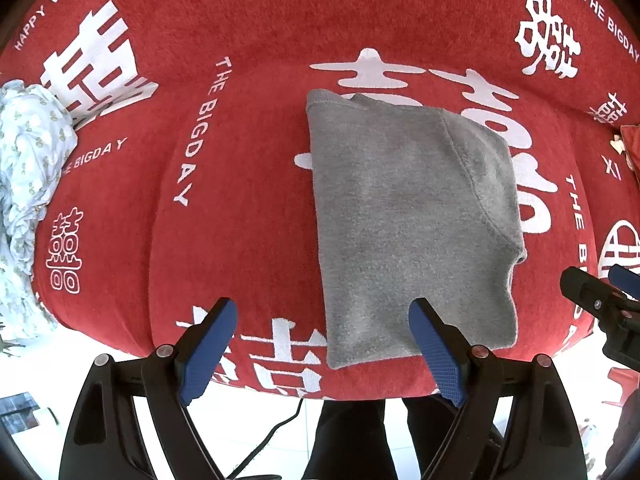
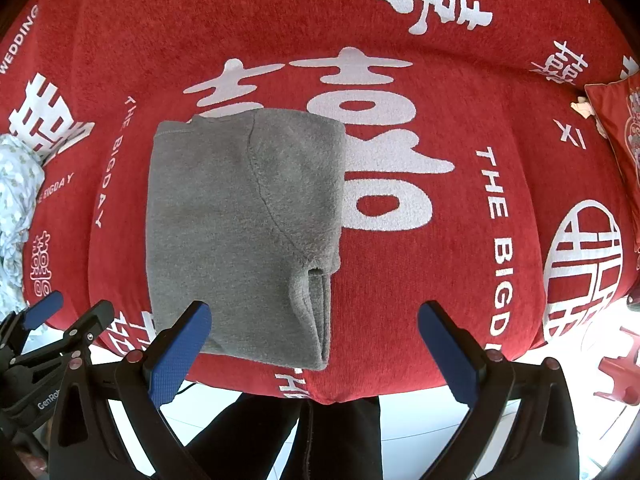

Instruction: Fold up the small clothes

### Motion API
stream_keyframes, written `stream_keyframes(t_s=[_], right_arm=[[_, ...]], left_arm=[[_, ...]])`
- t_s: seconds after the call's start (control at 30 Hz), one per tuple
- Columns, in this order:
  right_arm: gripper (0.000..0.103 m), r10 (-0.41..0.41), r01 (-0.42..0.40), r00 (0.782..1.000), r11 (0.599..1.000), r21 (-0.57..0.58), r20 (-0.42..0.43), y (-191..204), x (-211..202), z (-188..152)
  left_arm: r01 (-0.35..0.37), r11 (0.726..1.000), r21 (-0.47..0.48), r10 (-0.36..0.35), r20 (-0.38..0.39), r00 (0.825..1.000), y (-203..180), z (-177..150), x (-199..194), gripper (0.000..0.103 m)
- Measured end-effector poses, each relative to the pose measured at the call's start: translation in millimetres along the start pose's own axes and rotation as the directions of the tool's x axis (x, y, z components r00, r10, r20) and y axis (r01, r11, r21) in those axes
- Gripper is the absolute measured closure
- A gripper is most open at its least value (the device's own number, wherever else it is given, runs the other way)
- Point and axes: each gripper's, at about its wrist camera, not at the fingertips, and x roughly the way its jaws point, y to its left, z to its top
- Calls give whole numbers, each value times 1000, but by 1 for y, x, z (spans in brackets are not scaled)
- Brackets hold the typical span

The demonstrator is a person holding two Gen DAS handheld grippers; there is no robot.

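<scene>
I see the folded grey garment (image 1: 412, 216) lying flat near the red cover's (image 1: 260, 208) front edge, my left tongs (image 1: 322, 344) wide apart, empty, right tongs (image 2: 314, 346) likewise gaping, holding nothing

Home: wedding-print red sofa cover (image 1: 260, 32), cushion (image 2: 616, 120)

Left wrist view: looks forward and down from beyond the near edge of the red cover (image 1: 260, 20), close above it, framed by the left gripper (image 1: 322, 334) with its fingers wide apart; the right gripper (image 1: 600, 292) enters at the right margin.

Right wrist view: same facing and nearness, set further right; framed by the right gripper (image 2: 314, 338), the left gripper (image 2: 60, 312) at its left margin.

Shared: folded grey garment (image 1: 412, 216) (image 2: 244, 216), red cover (image 2: 440, 80), pale patterned cloth (image 1: 28, 168) (image 2: 16, 192) at the left edge.
</scene>
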Motion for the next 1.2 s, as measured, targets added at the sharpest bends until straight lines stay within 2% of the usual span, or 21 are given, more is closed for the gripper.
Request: stream_keyframes(t_s=[1.03,1.2], right_arm=[[0,1,-1,1000,1000,6,4,10,1,-6],[0,0,0,1000,1000,3,4,11,2,-5]], left_arm=[[16,1000,-9,-15,22,1000,0,3,-4,15],[30,999,-15,-29,55,998,0,3,-10,15]])
